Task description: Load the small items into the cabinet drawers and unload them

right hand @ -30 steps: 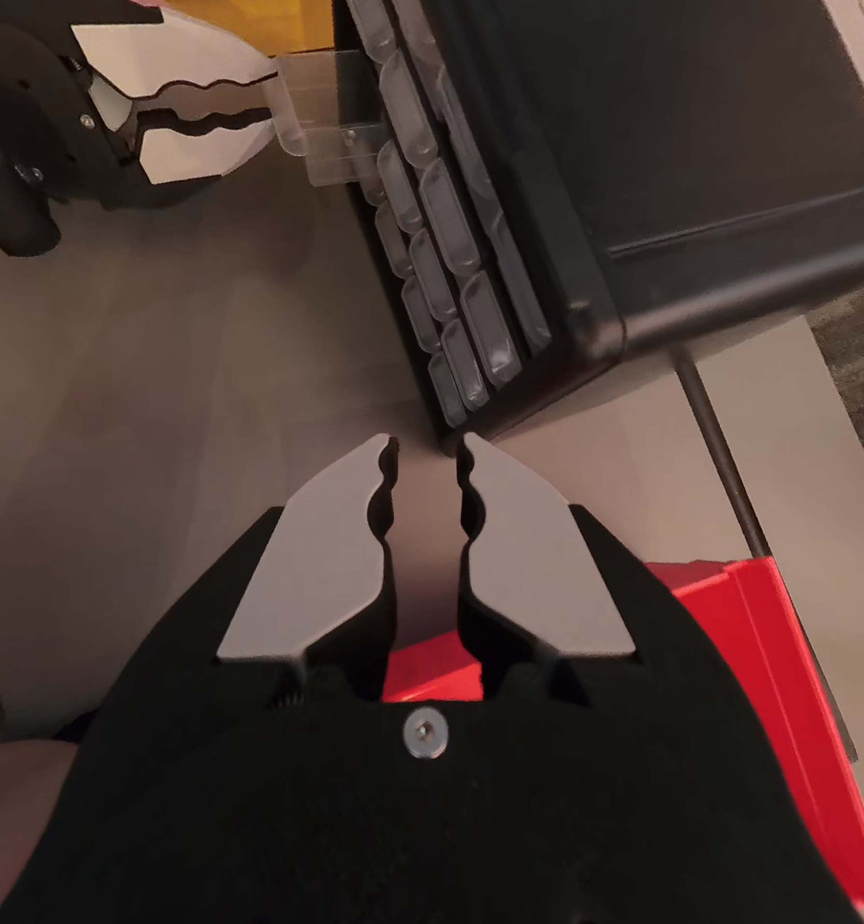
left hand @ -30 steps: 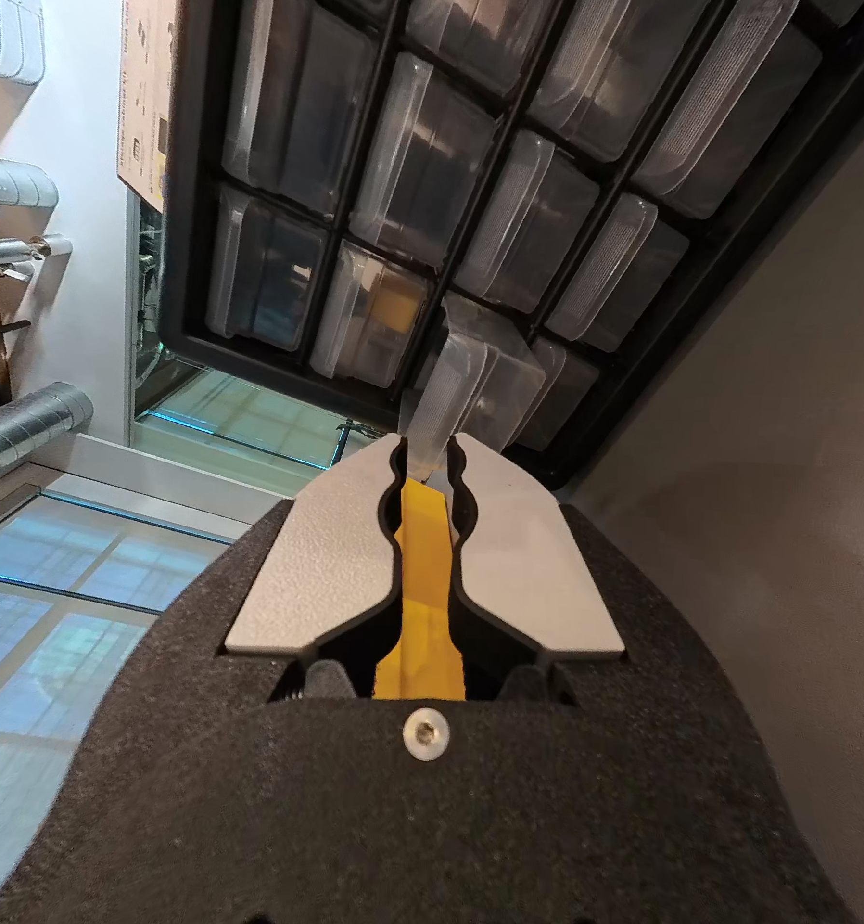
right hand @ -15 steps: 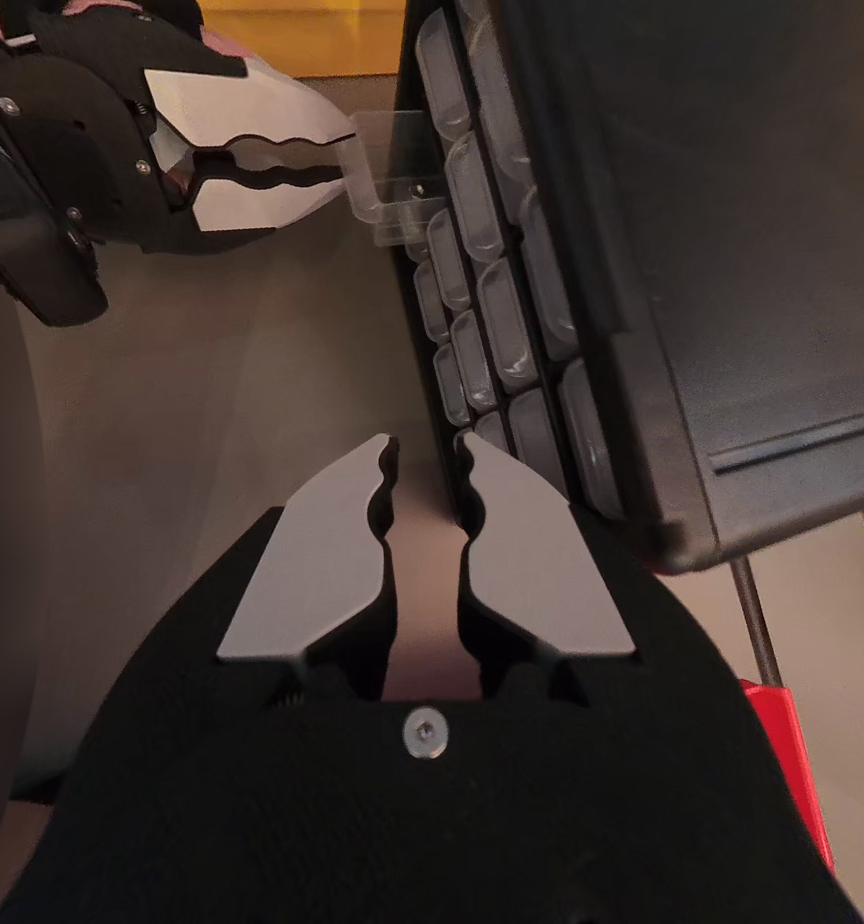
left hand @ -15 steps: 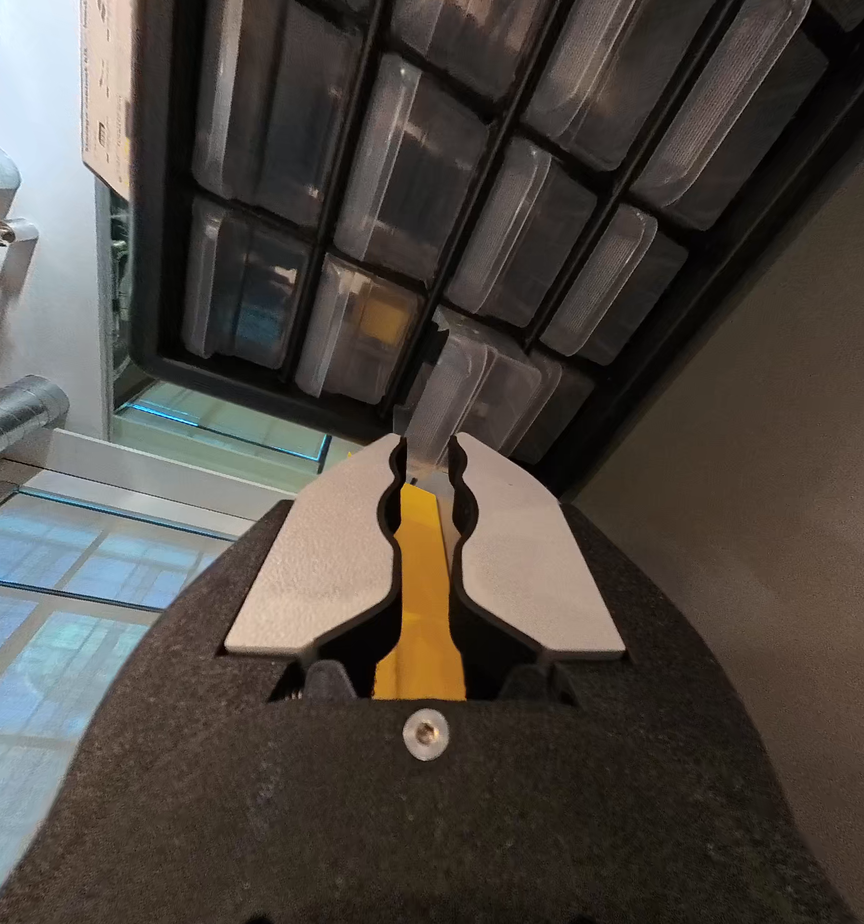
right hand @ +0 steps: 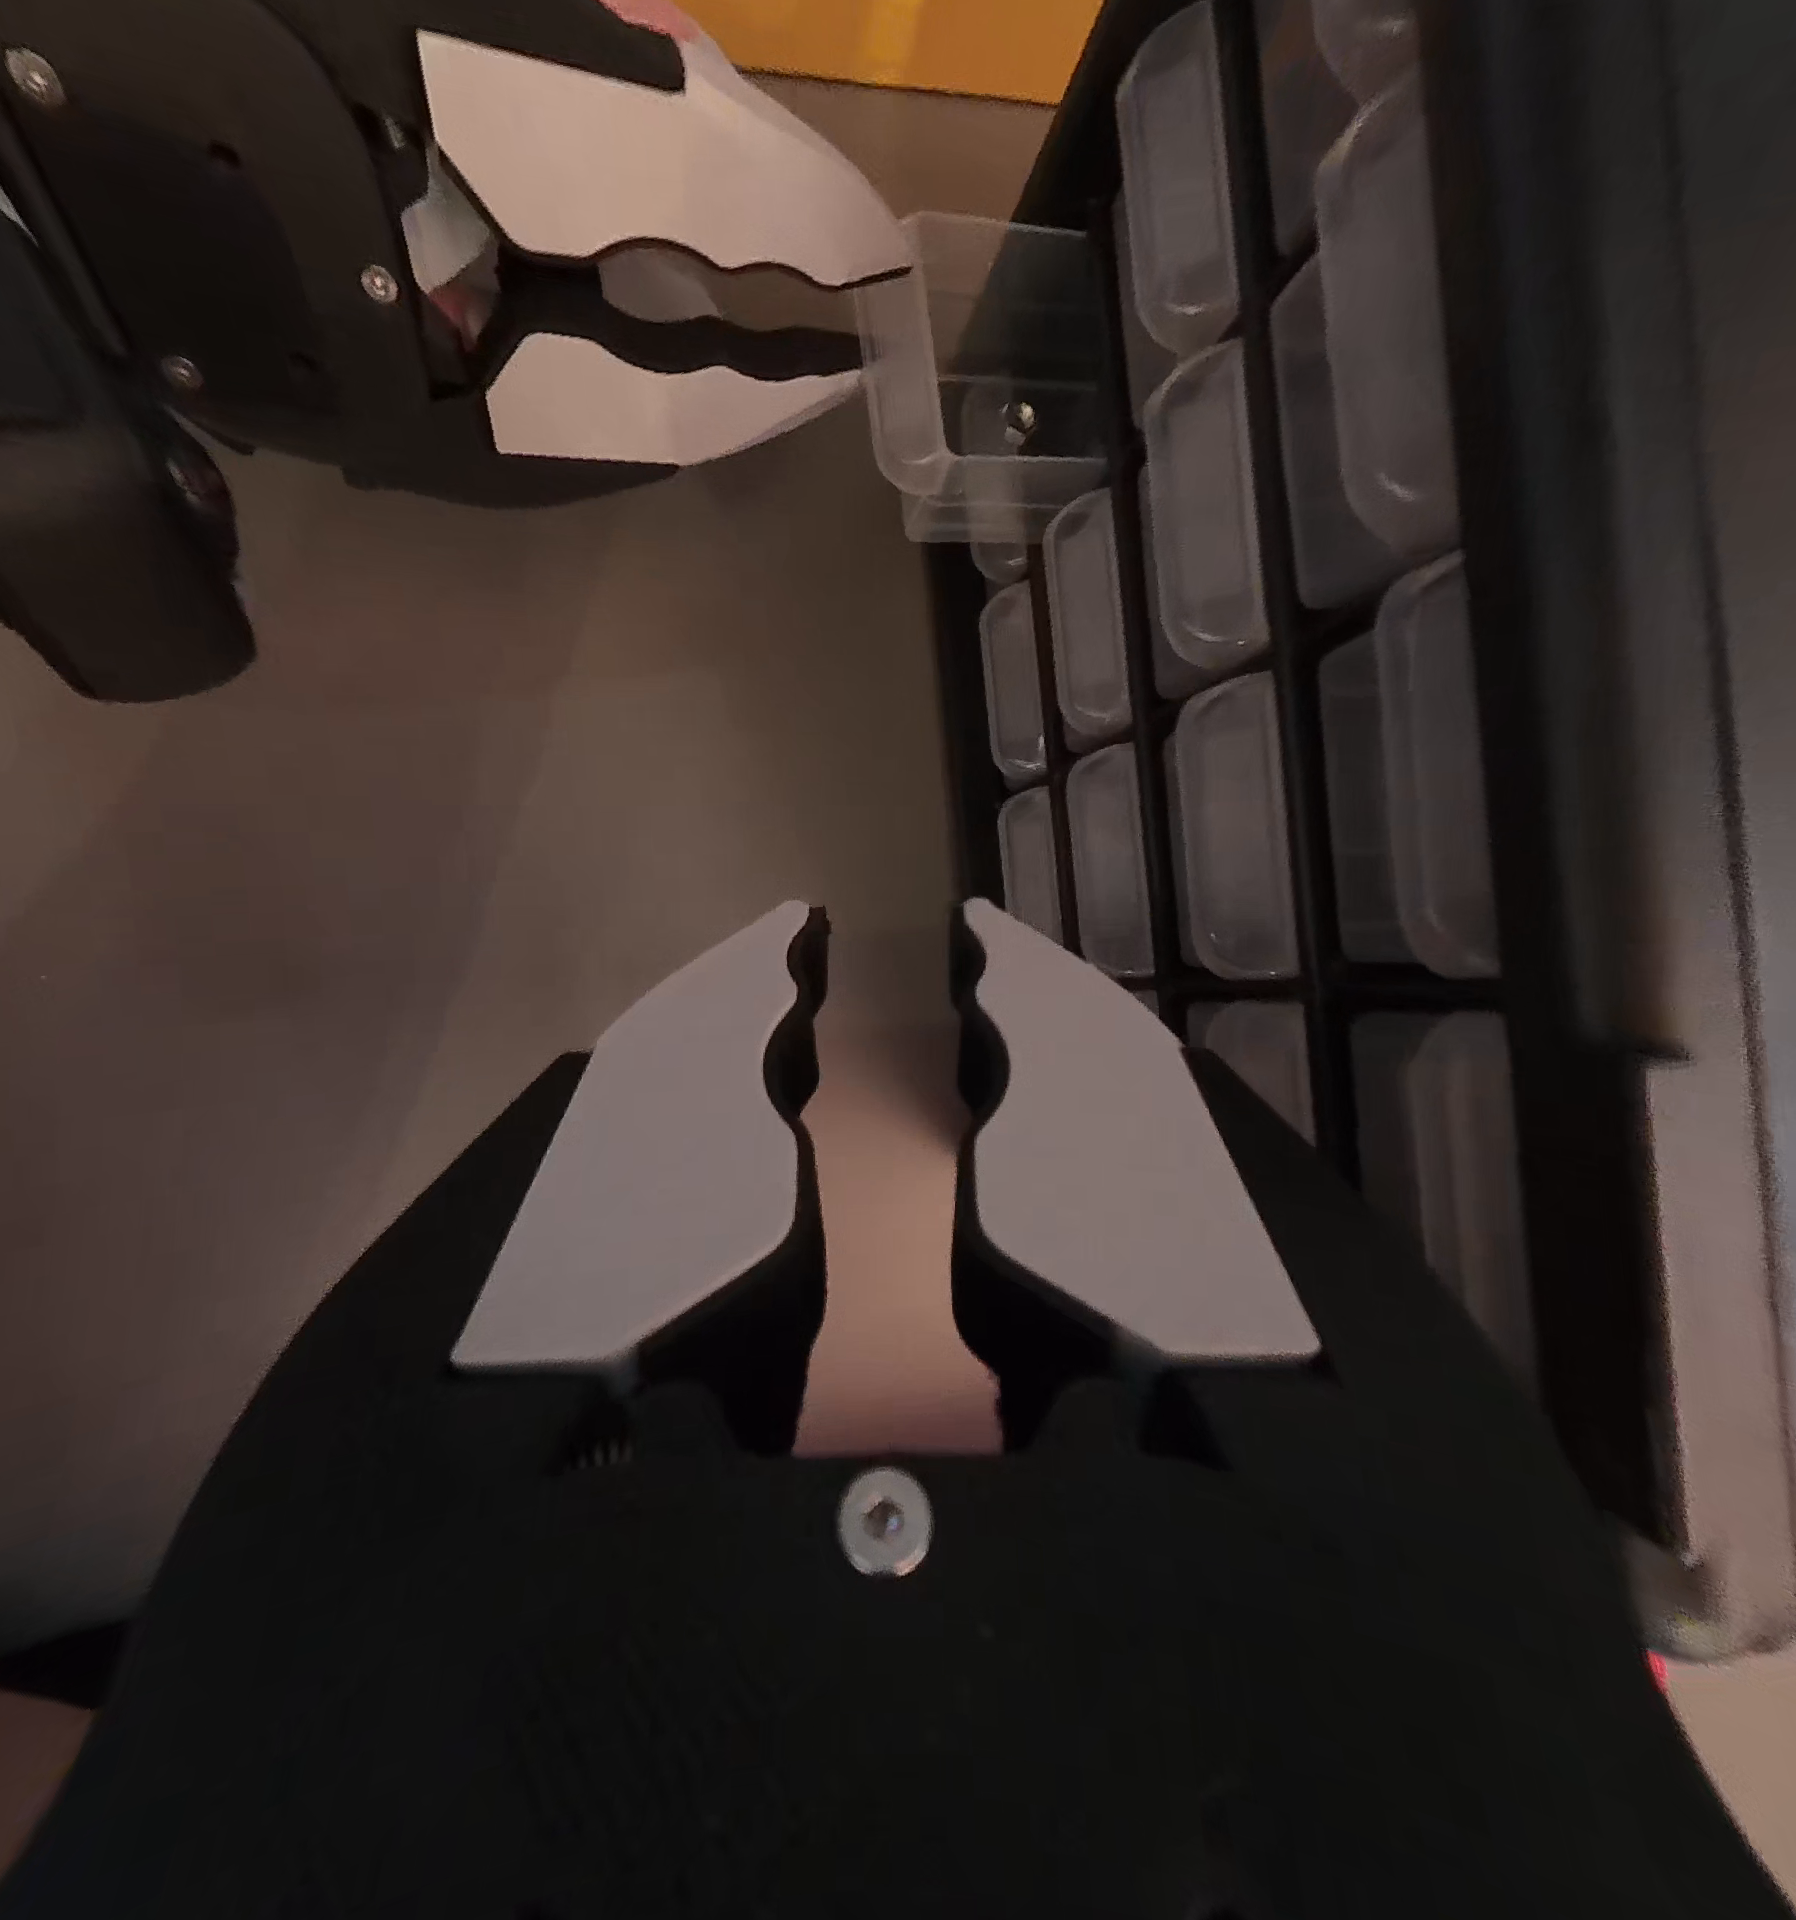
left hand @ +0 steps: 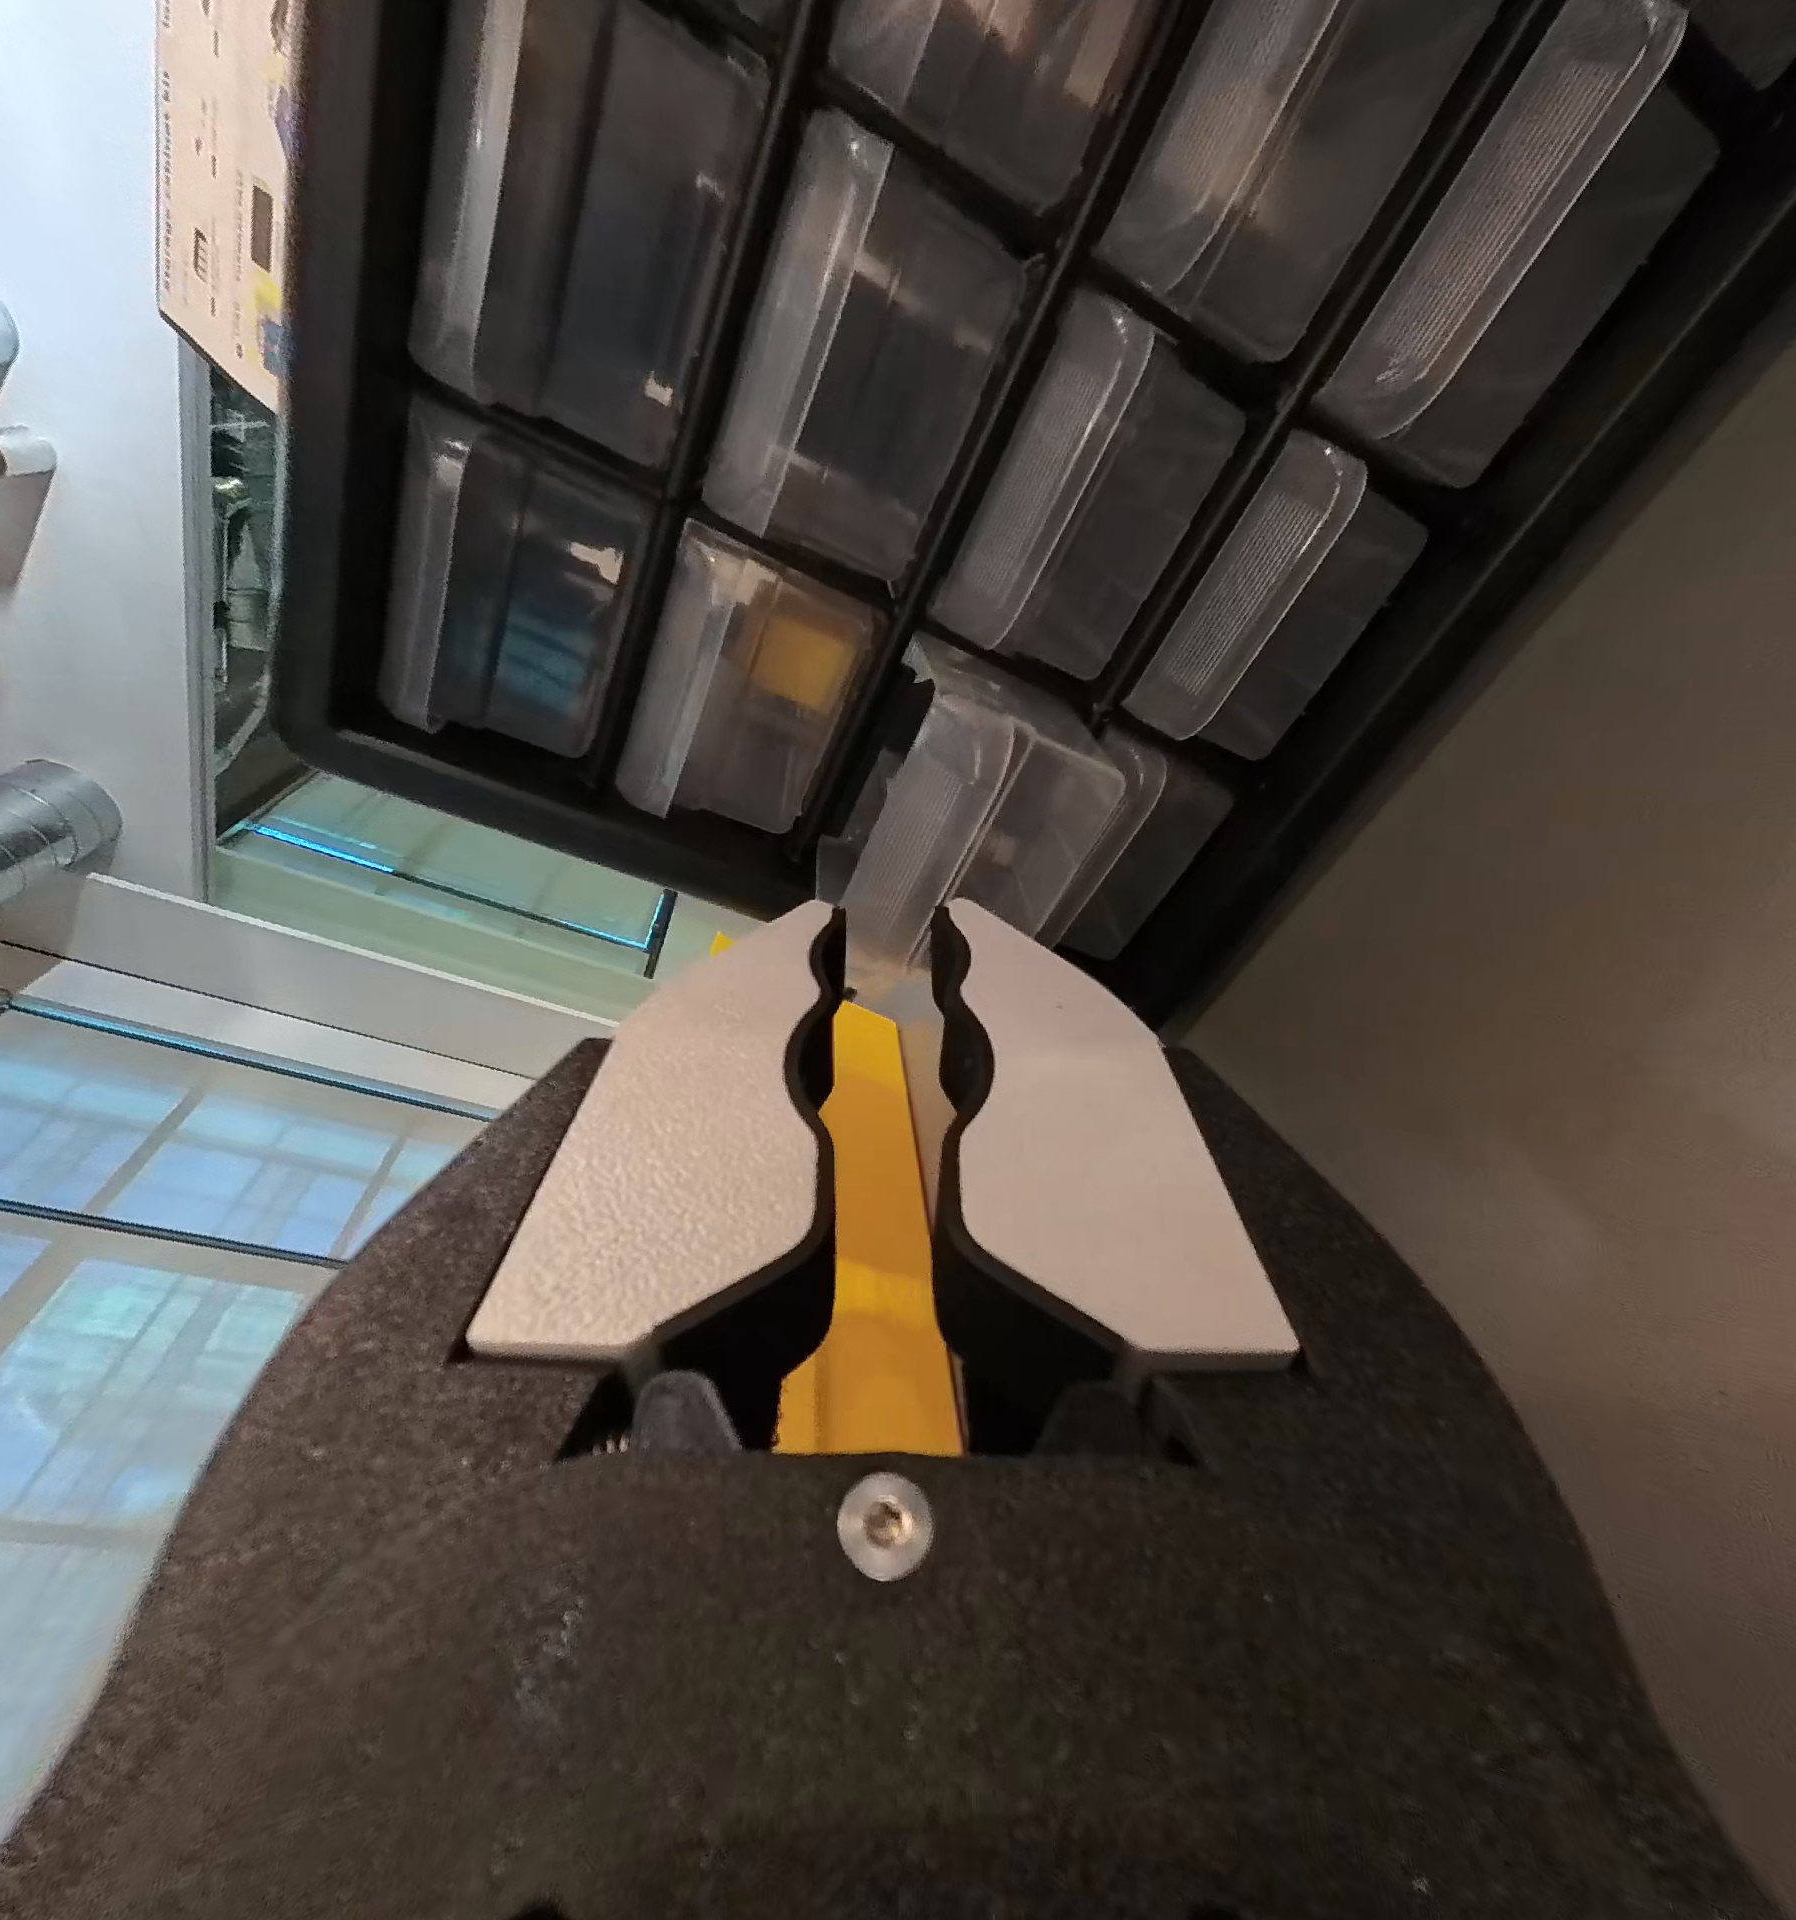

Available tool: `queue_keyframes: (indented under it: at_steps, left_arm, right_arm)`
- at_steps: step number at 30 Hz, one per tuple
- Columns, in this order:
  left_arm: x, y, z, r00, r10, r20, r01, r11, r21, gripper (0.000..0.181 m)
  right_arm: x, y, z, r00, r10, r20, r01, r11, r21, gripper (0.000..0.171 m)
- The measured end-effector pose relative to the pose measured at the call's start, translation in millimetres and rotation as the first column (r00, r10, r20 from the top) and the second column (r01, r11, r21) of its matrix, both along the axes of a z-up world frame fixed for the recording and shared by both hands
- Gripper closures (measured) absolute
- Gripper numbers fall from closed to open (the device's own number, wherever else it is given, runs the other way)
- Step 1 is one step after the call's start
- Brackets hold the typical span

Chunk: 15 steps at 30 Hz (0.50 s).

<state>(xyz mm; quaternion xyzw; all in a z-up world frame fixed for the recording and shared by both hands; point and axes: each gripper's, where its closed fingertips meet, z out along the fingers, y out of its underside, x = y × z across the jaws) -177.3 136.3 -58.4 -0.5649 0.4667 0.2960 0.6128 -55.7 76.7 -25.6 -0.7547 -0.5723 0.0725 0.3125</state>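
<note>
The left hand-held gripper (left hand: 886, 914) was closed on the front lip of a clear drawer (right hand: 987, 416), which stood partly pulled out of the black cabinet (left hand: 1070, 260) straight ahead of it. A small dark item (right hand: 1019, 416) lay inside that drawer. The right hand-held gripper (right hand: 889, 920) hovered over the worktop (right hand: 520, 831) with its jaws narrowly parted and nothing between them, the cabinet just to its right. A drawer beside the gripped one held something yellow (left hand: 806, 665).

Clear drawer (right hand: 987, 416) part-way out of black cabinet (right hand: 1600, 520), small item (right hand: 1019, 418) inside.
</note>
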Motion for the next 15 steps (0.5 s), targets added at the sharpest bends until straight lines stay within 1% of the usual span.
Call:
queue_keyframes:
  at_steps: [5,9,15]
  left_arm:
    - [-1.1,0.3,-0.4,1.000,-0.012,0.027,0.013,1.000,-0.013,0.166]
    - [-0.6,-1.3,-1.2,0.999,-0.019,0.034,0.020,1.000,-0.022,0.166]
    - [-2.5,-0.1,-0.6,0.997,-0.024,0.074,0.028,0.998,-0.052,0.165]
  right_arm:
    - [-1.1,3.1,-15.2,1.000,0.012,0.004,-0.012,0.999,-0.047,0.148]
    - [-5.4,0.4,-34.4,0.996,0.059,0.065,-0.054,0.996,-0.076,0.148]
    - [-18.5,-2.1,-47.6,0.994,0.092,0.063,-0.084,0.989,-0.120,0.148]
